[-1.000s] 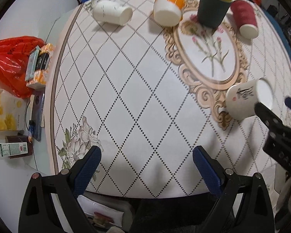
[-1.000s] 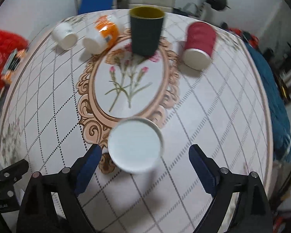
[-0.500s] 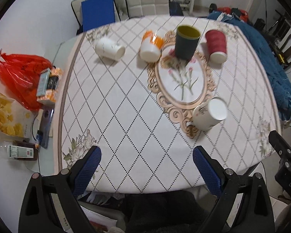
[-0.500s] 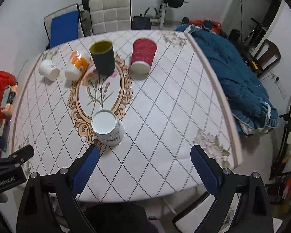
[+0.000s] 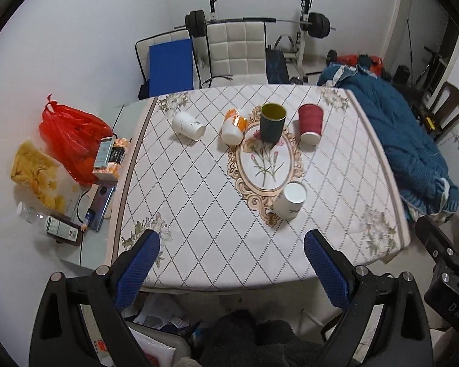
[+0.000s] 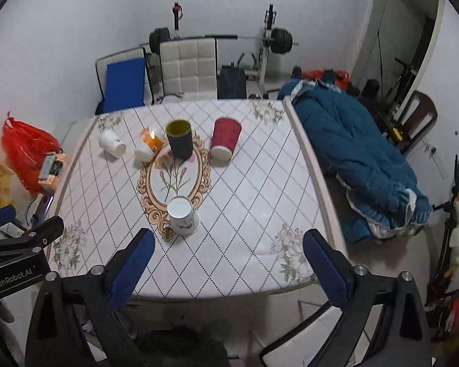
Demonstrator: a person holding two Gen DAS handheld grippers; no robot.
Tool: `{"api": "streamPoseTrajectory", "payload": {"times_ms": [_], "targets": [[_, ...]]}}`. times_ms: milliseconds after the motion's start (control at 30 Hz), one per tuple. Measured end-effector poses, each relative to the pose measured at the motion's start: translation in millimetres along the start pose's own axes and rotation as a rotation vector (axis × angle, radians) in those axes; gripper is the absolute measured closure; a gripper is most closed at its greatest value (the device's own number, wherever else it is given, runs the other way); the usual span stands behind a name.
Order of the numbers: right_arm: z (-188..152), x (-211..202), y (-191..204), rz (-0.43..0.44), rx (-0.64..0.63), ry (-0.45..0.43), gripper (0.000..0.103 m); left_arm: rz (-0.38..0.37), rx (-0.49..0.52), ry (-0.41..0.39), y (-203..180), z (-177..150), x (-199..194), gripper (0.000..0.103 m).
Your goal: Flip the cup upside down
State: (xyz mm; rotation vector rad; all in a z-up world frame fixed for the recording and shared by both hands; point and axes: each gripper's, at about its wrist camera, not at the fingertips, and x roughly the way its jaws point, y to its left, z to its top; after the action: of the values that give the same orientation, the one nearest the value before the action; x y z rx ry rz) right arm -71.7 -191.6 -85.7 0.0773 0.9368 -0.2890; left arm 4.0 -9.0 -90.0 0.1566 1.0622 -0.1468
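Observation:
A white cup with a plant print [image 5: 290, 201] [image 6: 183, 216] stands upside down at the near end of the oval flower motif, its flat base up. A dark green cup [image 5: 272, 122] [image 6: 179, 138] stands upright at the far end of the motif. A red cup [image 5: 309, 124] [image 6: 225, 138], an orange-and-white cup [image 5: 234, 126] [image 6: 147, 147] and a white cup [image 5: 188, 126] [image 6: 111, 143] sit in the far row. My left gripper [image 5: 229, 267] and my right gripper [image 6: 226, 263] are both open and empty, pulled back off the table's near edge.
The table [image 5: 199, 214] has a quilted diamond cloth. A red bag [image 5: 70, 134], snack packs and a bottle [image 5: 58, 226] lie on a side surface to the left. Chairs [image 5: 235, 52] stand behind. A blue quilt [image 6: 352, 153] lies to the right.
Both grippers have drawn back and up from the table, so the whole table now shows. The upside-down white cup stays where it stood. Both grippers remain open.

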Motion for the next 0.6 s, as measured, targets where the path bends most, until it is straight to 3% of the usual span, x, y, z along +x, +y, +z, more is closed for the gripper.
{"api": "streamPoseTrajectory", "payload": {"times_ms": [233,467,533,600], "targets": [[-7.0,-58.6,-18.8,0.009,0.006,-0.045,0.003,-0.006,-0.012,-0.032,-10.7,-13.8,-40.0,0.006],[-11.6,-92.1,-35.8,0.008,0.017,-0.081,0.003,-0.004,-0.017,-0.08,-21.9,-19.3,-67.2,0.006],[-13.6,-100.0,-40.8,0.01,0.02,-0.085,0.002,-0.001,-0.024,-0.102,-23.5,-21.6,-73.7,0.0],[-14.1,-105.8,-43.3,0.012,0.018,-0.091,0.002,-0.003,-0.032,-0.118,-24.3,-23.3,-79.6,0.0]]}}
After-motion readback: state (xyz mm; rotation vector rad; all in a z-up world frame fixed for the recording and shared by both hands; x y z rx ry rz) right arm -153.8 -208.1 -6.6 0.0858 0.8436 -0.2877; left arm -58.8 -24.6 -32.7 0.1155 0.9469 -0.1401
